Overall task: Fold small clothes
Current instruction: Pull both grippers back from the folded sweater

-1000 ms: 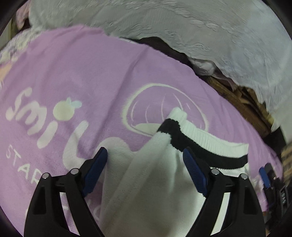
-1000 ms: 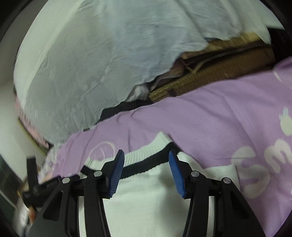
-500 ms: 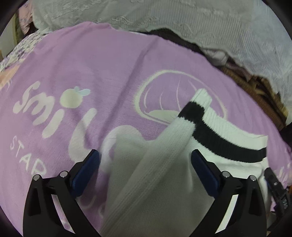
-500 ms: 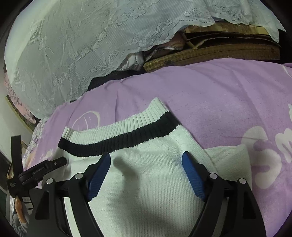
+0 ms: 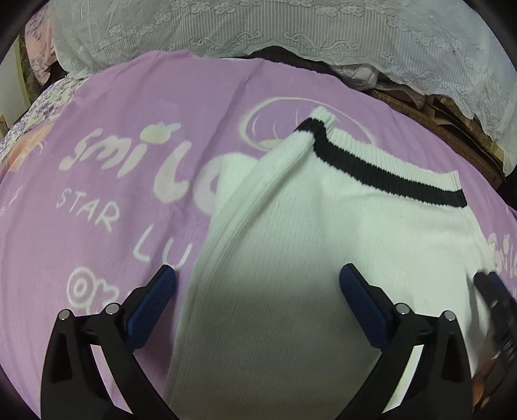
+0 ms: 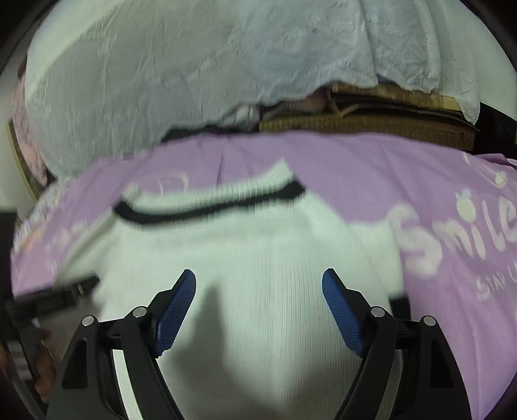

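right gripper (image 6: pixel 258 281): jaws spread wide, gripping nothing, above the garment
white knit garment (image 6: pixel 258 258): flat on purple blanket (image 6: pixel 371 174), black stripe (image 6: pixel 206 210) at far hem
white lace cloth (image 6: pixel 161 64): beyond blanket

Both wrist views sit low and close over the sweater (image 5: pixel 323 258) (image 6: pixel 258 274) on the blanket (image 5: pixel 113 145) (image 6: pixel 371 168), facing the lace cloth (image 5: pixel 290 29) (image 6: pixel 161 80). Each catches the other tongs at its edge.
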A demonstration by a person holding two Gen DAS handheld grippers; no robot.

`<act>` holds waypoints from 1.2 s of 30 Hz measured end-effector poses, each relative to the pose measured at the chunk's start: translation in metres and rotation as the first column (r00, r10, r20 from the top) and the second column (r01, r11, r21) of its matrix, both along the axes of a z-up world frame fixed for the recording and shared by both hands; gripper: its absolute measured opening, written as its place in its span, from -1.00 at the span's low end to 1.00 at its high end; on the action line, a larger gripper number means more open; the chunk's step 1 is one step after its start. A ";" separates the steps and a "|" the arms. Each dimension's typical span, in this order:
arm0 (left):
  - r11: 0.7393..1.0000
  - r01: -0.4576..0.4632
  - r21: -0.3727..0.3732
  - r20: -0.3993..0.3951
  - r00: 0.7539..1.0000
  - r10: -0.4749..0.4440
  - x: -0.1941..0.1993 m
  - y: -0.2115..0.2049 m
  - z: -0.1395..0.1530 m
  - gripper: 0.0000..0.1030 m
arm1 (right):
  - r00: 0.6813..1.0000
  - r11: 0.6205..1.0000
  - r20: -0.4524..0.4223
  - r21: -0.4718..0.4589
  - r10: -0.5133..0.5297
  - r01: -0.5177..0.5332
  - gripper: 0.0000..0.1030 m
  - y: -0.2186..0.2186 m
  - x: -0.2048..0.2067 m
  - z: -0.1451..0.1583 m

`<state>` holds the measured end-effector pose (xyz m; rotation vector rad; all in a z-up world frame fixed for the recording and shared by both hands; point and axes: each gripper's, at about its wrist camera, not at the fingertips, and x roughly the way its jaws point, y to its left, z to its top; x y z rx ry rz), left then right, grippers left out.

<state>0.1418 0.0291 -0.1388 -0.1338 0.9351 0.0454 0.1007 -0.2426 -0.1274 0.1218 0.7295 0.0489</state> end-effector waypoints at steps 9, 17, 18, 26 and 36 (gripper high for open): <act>0.999 0.019 0.029 0.020 1.000 -0.020 -0.040 0.003 -0.001 0.92 | 0.999 0.990 -0.042 -0.133 0.030 -0.035 0.68 0.013 -0.034 -0.004; 0.997 0.020 0.072 0.042 0.999 -0.023 -0.081 0.004 0.004 0.92 | 0.999 0.992 -0.035 -0.124 0.014 -0.019 0.70 0.010 -0.066 -0.002; 0.997 0.020 0.075 0.055 0.998 -0.025 -0.085 0.003 0.008 0.91 | 1.000 0.994 -0.012 -0.110 0.005 -0.006 0.67 0.009 -0.069 0.002; 0.990 0.076 0.116 0.048 0.995 -0.082 -0.087 -0.018 0.005 0.92 | 0.993 0.984 0.002 -0.135 0.121 -0.120 0.30 0.046 -0.071 0.003; 0.997 0.051 0.056 0.028 0.998 -0.053 -0.081 -0.004 0.012 0.92 | 0.989 0.988 -0.021 -0.038 0.146 -0.147 0.43 0.035 -0.067 0.004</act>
